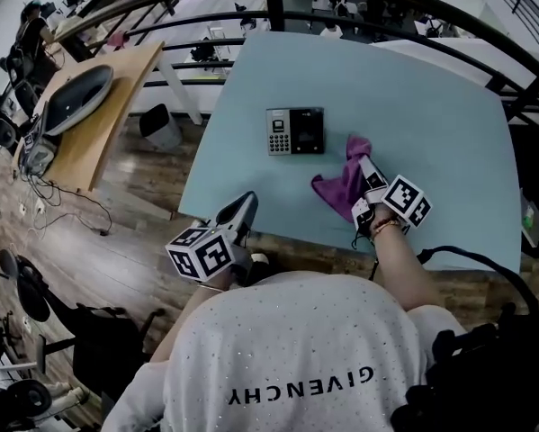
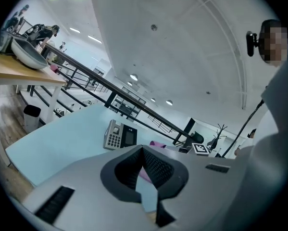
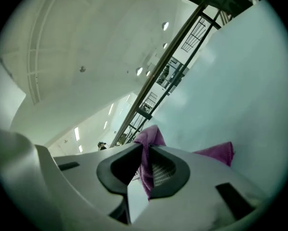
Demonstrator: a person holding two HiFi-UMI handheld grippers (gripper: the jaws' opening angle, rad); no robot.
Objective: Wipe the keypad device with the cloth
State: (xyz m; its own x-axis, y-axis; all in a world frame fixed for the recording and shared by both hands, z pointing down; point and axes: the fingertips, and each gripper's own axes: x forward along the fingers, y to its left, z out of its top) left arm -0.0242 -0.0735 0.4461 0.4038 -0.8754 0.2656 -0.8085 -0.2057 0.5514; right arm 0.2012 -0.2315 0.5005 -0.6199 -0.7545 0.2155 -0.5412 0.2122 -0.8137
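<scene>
Behind table (image 1: 413, 97) with keypad device (image 1: 295, 130), black railing (image 1: 274, 7)

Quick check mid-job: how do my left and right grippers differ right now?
The right gripper is clamped on the purple cloth; the left gripper is closed on nothing. The right gripper sits over the table, right of the keypad device; the left gripper hangs at the table's near edge, farther from it. Both are shut.

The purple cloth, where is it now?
In the head view the cloth is pinched in the right tongs, over the blue table, right of the keypad device.
</scene>
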